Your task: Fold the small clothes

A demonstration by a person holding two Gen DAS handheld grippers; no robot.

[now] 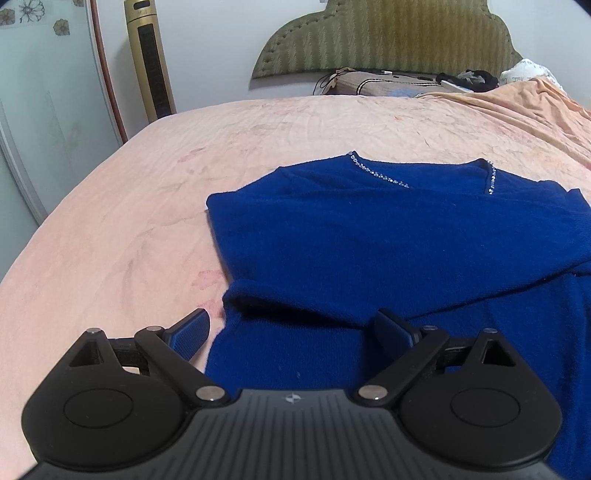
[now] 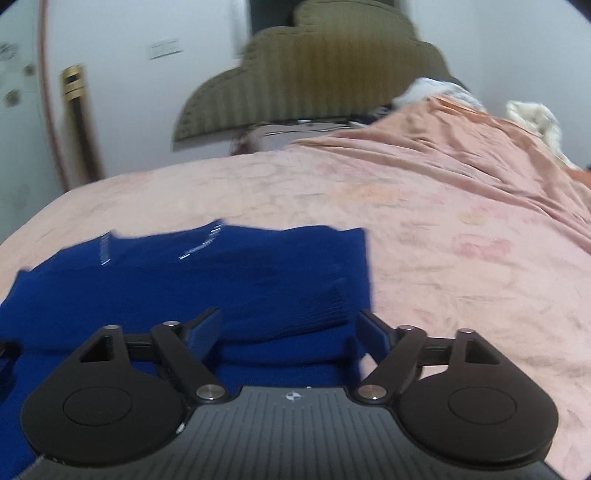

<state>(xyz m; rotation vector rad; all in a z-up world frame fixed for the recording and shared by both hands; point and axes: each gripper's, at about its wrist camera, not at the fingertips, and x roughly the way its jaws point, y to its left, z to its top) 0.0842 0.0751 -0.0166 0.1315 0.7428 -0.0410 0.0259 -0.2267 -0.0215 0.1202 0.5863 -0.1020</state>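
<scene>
Fingers [image 1: 186, 338] spread, blue sweater [image 1: 369, 236] on bed [image 1: 147, 177]

Bare pink bedspread [image 1: 110, 221] free on both sides of blue sweater [image 1: 369, 240]; clutter [image 1: 469, 77] near headboard [image 1: 388, 33].

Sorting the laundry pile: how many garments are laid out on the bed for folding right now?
1: a blue sweater lies flat on the pink bedspread, under both open grippers. Dark items by the headboard are too unclear to count.
</scene>
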